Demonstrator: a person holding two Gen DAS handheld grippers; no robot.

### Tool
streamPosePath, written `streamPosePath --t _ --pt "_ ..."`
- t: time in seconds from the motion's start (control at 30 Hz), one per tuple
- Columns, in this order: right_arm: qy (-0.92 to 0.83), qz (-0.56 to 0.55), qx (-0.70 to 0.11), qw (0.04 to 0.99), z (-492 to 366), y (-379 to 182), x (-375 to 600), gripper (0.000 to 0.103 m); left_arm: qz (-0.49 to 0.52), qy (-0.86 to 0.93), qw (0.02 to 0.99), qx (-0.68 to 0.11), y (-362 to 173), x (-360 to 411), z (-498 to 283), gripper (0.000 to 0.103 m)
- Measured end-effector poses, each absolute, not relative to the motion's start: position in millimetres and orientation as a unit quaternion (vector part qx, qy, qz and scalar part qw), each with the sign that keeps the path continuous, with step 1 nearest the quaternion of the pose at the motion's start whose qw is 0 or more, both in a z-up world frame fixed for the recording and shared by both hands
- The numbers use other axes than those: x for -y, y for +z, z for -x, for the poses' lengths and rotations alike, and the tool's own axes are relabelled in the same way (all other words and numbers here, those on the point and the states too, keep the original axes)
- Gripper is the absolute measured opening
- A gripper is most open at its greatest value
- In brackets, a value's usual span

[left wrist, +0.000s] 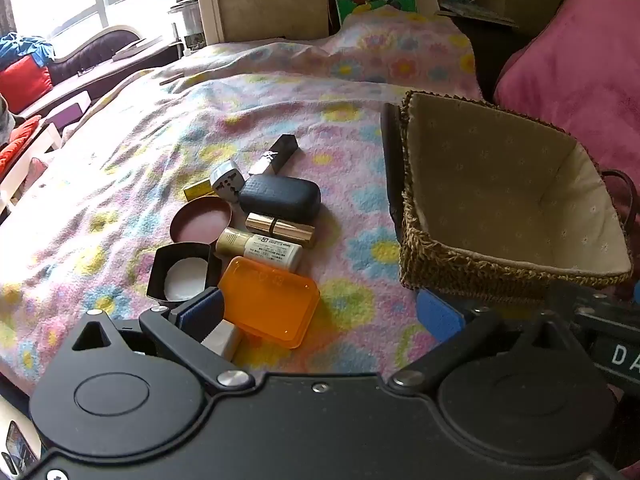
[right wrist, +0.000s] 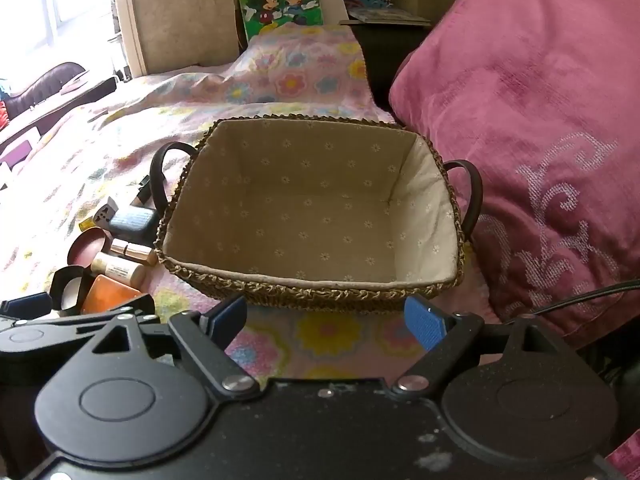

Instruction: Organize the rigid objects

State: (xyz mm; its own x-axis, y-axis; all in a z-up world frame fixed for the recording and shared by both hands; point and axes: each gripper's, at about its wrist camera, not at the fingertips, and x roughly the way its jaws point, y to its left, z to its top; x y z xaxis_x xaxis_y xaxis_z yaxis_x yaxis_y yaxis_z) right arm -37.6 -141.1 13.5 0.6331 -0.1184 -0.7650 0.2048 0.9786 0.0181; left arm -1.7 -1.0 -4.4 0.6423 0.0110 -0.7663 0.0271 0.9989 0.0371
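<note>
Several small rigid things lie in a cluster on the flowered blanket: an orange plastic box (left wrist: 270, 300), a cream bottle (left wrist: 262, 248), a gold lipstick (left wrist: 280, 228), a black textured case (left wrist: 280, 198), a round brown compact (left wrist: 202, 218), a black jar (left wrist: 182, 276) and a black lipstick box (left wrist: 276, 154). The woven basket (right wrist: 320, 294) with a fabric lining stands to their right, with nothing in it. My left gripper (left wrist: 320, 316) hovers open over the near side of the cluster, the orange box just beyond its left pad. My right gripper (right wrist: 326, 320) is open before the basket's near rim.
A large pink cushion (right wrist: 540, 120) rises right of the basket. A cartoon picture (right wrist: 280, 0) and beige furniture stand beyond the bed. A red cushion (left wrist: 24, 80) and a sofa sit far left by the window. Bare blanket (left wrist: 120, 160) spreads left of the cluster.
</note>
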Motion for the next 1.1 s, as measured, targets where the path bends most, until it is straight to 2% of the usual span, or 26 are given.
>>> streamPosePath --t 1.1 --pt "-0.087 -0.052 -0.417 0.903 36.6 15.5 140.0 0.086 -0.024 0.0 0.9 -0.436 -8.2 -1.4 -2.6 0.099"
